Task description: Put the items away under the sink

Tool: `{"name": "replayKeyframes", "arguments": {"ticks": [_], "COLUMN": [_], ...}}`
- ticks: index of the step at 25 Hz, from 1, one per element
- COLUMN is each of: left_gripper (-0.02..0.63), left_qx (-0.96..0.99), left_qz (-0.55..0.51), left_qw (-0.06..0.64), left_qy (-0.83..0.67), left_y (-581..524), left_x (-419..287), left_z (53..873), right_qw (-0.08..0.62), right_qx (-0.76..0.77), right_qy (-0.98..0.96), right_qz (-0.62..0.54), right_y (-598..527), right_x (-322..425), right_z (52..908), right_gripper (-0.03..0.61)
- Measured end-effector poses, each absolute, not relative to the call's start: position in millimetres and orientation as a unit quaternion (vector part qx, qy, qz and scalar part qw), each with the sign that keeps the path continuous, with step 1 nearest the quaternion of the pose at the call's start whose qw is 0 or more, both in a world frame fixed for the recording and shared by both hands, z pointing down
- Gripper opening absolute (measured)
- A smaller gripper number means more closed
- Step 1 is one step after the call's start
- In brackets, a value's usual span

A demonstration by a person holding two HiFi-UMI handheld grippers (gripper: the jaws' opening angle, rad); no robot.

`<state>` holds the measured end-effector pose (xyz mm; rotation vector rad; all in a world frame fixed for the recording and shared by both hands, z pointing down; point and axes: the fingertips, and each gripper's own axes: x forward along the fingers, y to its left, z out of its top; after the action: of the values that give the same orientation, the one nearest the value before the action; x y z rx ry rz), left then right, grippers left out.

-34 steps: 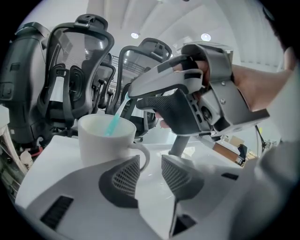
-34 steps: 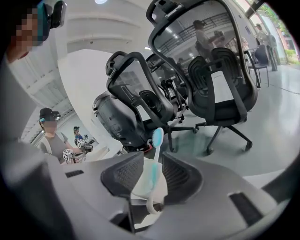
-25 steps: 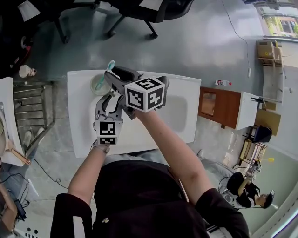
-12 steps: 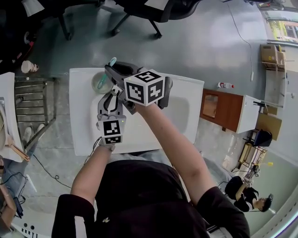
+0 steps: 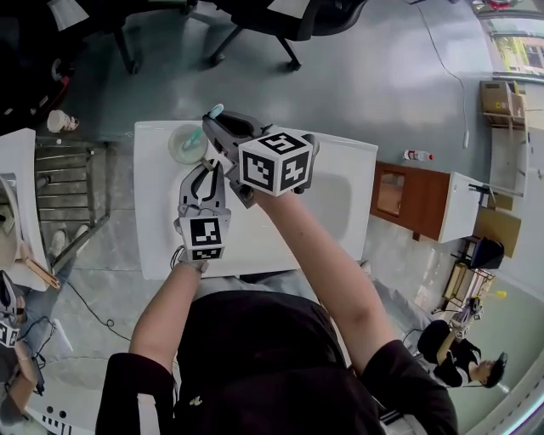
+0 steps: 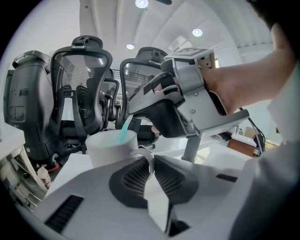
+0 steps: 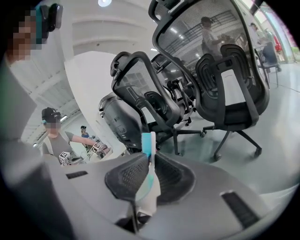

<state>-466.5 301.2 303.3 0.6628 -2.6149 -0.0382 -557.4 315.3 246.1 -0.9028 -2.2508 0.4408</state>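
A white mug [image 5: 184, 141] stands at the far left corner of the white sink top [image 5: 161, 229]. My left gripper [image 5: 198, 168] is shut on the mug's handle [image 6: 148, 161], just this side of the mug [image 6: 111, 146]. A teal and white toothbrush [image 5: 206, 123] leans with its lower end in the mug. My right gripper [image 5: 218, 126] is shut on the toothbrush, just above the mug's rim. In the right gripper view the toothbrush [image 7: 148, 157] stands pinched between the jaws, its tip rising above them. The left gripper view shows the right gripper [image 6: 140, 107] over the mug.
The sink basin [image 5: 330, 204] lies right of my arms. A brown cabinet [image 5: 406, 198] stands on the floor at the right, with a small bottle [image 5: 413, 155] by it. A metal rack [image 5: 72, 183] is at the left. Office chairs [image 5: 255, 21] stand beyond the sink.
My right gripper has shifted slightly toward the far edge with the toothbrush, whose tip now pokes past the mug's far rim. The left gripper stays on the handle.
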Motion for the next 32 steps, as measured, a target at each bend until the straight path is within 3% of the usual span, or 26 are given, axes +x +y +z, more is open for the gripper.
{"name": "replayKeyframes", "arguments": {"ticks": [18,32], "left_gripper": [0.043,0.043], "left_qx": [0.296,0.356], "left_qz": [0.038,0.075], "left_qw": [0.193,0.177], "left_qy": [-0.935,-0.914], "left_y": [313,323], "left_x": [-443,-402], "left_z": [273,246], "right_qw": [0.264,0.161], "right_qx": [-0.313,-0.264], "right_qy": [-0.885,-0.911], "right_qz": [0.221,0.272], "right_y": [302,270], "right_x": [-545,-514], "right_z": [182,100], "right_gripper": [0.052,0.051]}}
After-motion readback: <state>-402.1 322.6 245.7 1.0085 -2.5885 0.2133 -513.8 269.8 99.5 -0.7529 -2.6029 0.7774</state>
